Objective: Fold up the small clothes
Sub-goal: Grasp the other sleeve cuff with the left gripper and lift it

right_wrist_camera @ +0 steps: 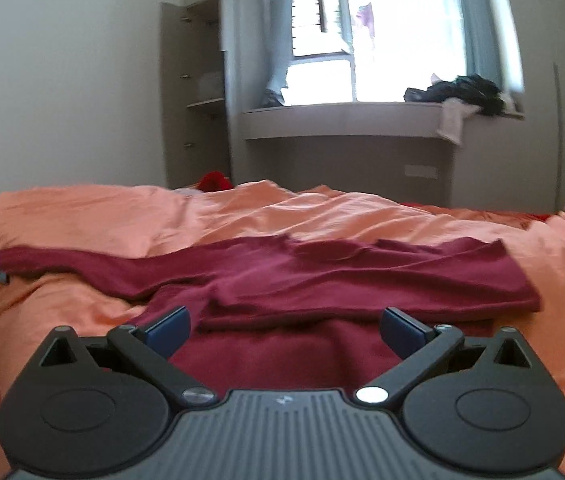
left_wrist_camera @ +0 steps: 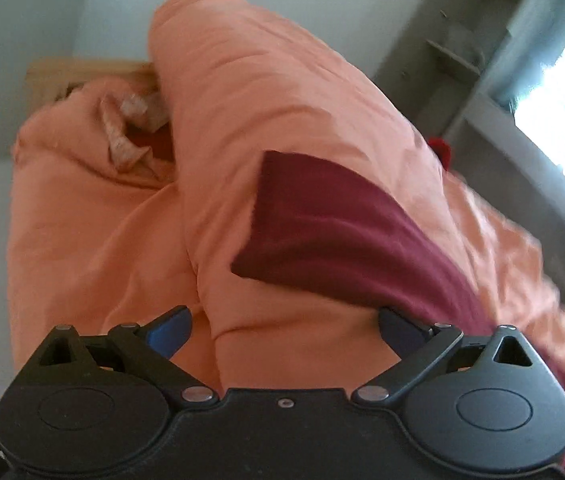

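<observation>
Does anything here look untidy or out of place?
Yes. The dark red knit garment lies wrinkled and uneven on the rumpled orange duvet, not flat for folding. A heap of dark clothes also sits on the grey window ledge.

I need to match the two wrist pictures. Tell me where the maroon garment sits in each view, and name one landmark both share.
Left wrist: the maroon garment runs from centre to lower right, lying on the orange duvet.
Right wrist: it spreads across the middle, just ahead of the open fingers.
Shared landmark: the bright window.
</observation>
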Tool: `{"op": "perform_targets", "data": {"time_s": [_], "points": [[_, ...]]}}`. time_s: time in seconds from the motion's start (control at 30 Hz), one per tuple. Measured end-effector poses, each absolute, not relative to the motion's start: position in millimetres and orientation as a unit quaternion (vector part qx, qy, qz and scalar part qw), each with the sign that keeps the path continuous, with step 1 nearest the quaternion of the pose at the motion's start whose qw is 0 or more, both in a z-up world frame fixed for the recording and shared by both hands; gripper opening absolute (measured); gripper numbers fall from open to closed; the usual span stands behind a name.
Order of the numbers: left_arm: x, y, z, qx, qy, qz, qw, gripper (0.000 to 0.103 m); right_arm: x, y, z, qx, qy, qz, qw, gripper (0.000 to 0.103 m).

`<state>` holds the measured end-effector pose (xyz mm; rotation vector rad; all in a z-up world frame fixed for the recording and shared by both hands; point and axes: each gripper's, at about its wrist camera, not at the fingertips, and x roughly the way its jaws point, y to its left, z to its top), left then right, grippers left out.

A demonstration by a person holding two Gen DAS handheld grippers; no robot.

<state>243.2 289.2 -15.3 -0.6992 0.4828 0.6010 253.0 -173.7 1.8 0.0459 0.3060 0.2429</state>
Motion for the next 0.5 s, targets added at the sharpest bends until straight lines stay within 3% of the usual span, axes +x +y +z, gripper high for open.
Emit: {"op": "perform_targets", "data": {"time_s": [0.23, 0.3, 0.37, 0.43, 0.5], "points": [[251.0, 300.2, -21.3, -0.399, 0.172, 0.264, 0.861, 0.074, 248.1, -147.0, -14.9, -0.011, 0.147, 0.155, 0.977, 0.103], [250.0, 299.6, -19.9, -0.408, 0.152, 0.258, 0.862, 0.072, 247.4, -147.6, -17.4, -0.006, 0.147, 0.157, 0.977, 0.103], [244.7, 294.7, -18.5, -0.409, 0.128, 0.247, 0.869, 0.074, 248.0, -151.9, -19.0, 0.001, 0.146, 0.154, 0.977, 0.103], [237.4, 289.0, -19.4, -0.413, 0.111, 0.232, 0.874, 0.090, 249.4, -156.2, -20.3, 0.009, 0.147, 0.152, 0.977, 0.103], [232.6, 284.7, -22.4, -0.416, 0.097, 0.226, 0.875, 0.093, 251.8, -160.3, -22.4, 0.019, 0.151, 0.151, 0.977, 0.103]]}}
